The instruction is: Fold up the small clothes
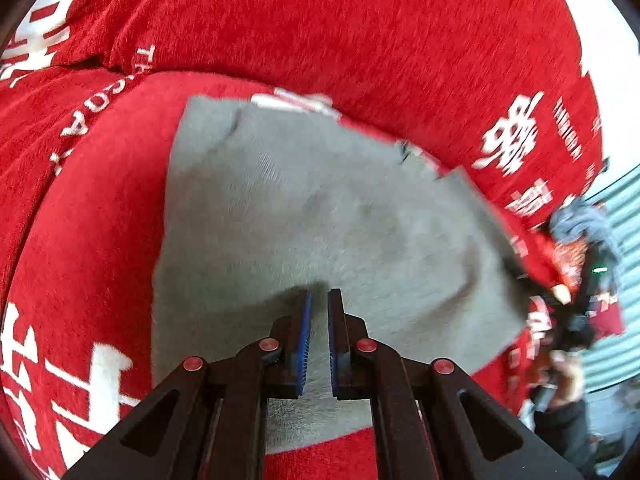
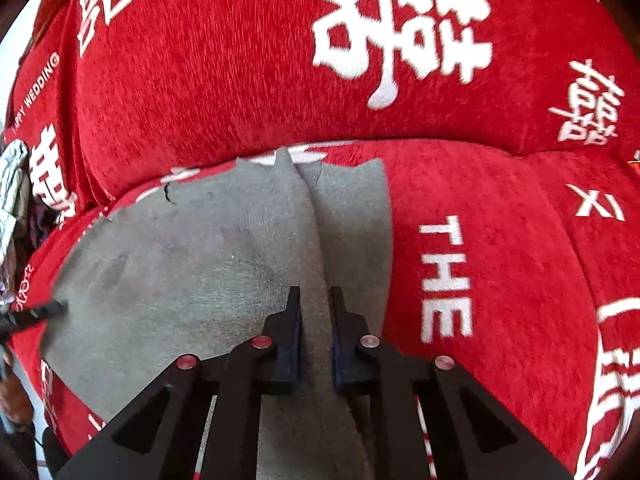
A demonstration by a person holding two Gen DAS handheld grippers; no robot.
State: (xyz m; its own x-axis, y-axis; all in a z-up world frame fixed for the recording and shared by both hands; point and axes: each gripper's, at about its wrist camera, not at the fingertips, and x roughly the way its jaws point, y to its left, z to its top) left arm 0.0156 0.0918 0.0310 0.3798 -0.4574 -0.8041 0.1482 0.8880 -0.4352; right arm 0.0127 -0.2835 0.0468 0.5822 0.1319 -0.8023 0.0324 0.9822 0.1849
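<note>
A grey garment (image 1: 300, 208) lies spread on a red sofa seat. In the left wrist view its near edge rises between the blue pads of my left gripper (image 1: 319, 294), which is shut on it. The right wrist view shows a raised fold of the same grey garment (image 2: 180, 272) running between the fingers of my right gripper (image 2: 316, 290), which is pinched on that ridge. The dark tip of my left gripper (image 2: 44, 312) shows at the cloth's left edge. At the cloth's right edge the right gripper (image 1: 560, 300) is a blurred dark shape.
The red sofa cover (image 2: 500, 280) with white characters and lettering covers the seat and the backrest (image 2: 240, 80) behind. A heap of other clothes (image 1: 580, 224) sits off the seat's end, before a teal ribbed wall (image 1: 624, 208). A patterned cloth (image 2: 12, 184) shows at the left edge.
</note>
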